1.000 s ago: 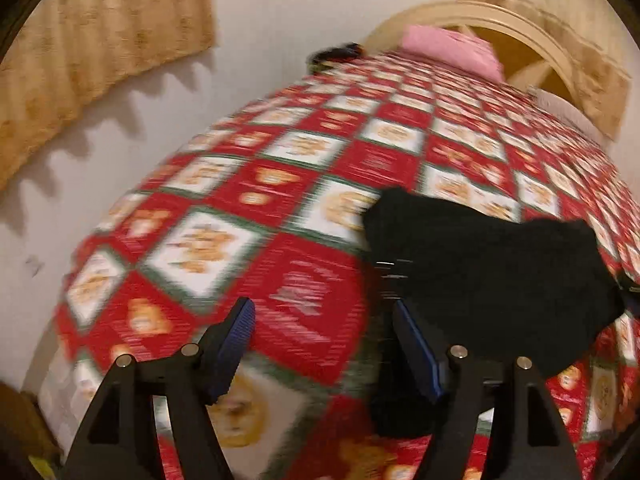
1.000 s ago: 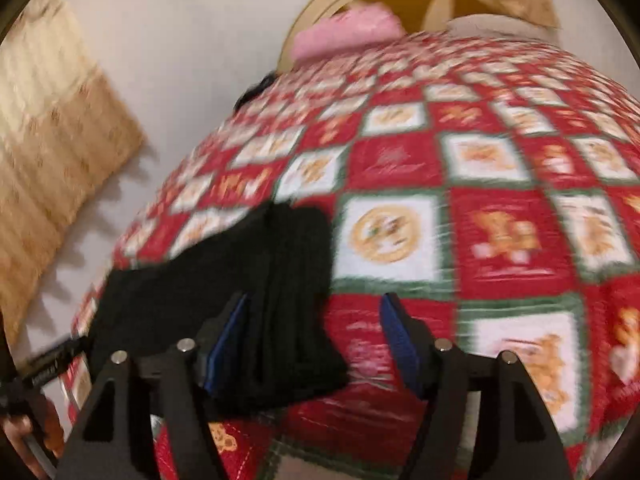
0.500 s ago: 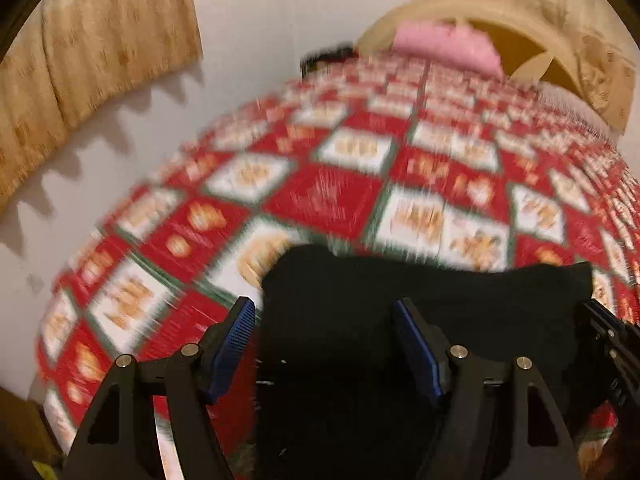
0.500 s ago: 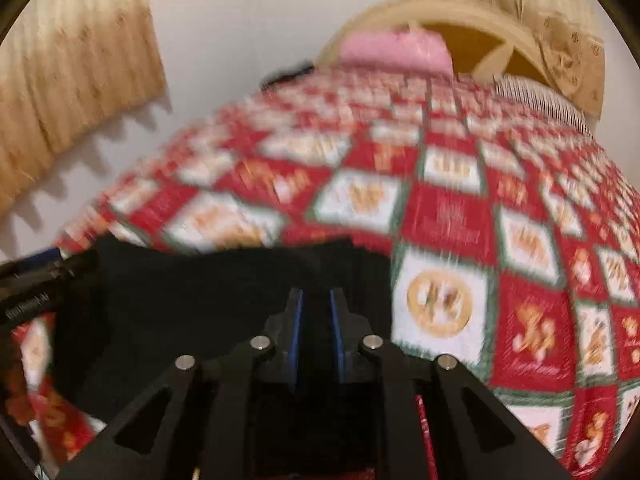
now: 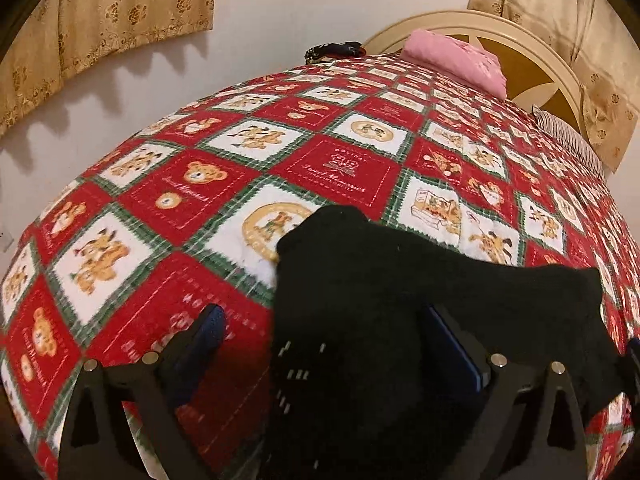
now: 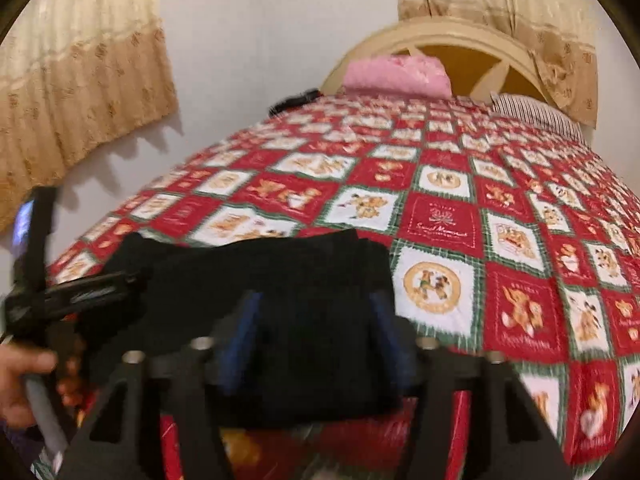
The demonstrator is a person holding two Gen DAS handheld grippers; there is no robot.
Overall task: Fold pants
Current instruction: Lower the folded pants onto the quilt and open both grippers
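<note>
Pants bundled near the bed's foot, both grippers spread: where the fold could fail

Pants (image 5: pixel 400 300), a dark, soft black cloth garment already gathered into a thick rectangular bundle, lie on the near end of the red, white and green patchwork quilt with teddy-bear squares (image 5: pixel 328 168), close to the foot edge of the bed.

The left gripper (image 5: pixel 328 344) has its blue-padded fingers (image 5: pixel 208 332) standing wide apart; the left finger sits over bare quilt and the right finger over the pants, so the bundle's left edge lies between them. The right gripper (image 6: pixel 316 344) also has its fingers apart, though less widely, with black cloth between and around them; blur hides whether the pads touch it. In the right wrist view the left gripper's black body (image 6: pixel 72 300) and the person's hand (image 6: pixel 24 368) are just beside the bundle's left end.

My judgement of the risks: if either gripper closes now, it may pinch only the top layer, and lifting would peel the bundle open instead of folding it. The left gripper could also catch the quilt together with the cloth, dragging the cover. Uneven pulls from the two sides would skew the edges. Because the bundle sits near the bed's foot, a tug toward the person could slide it off.

Farther off, a pink pillow (image 5: pixel 456 60) rests against the cream arched headboard (image 5: pixel 532 52), well apart from the work.
</note>
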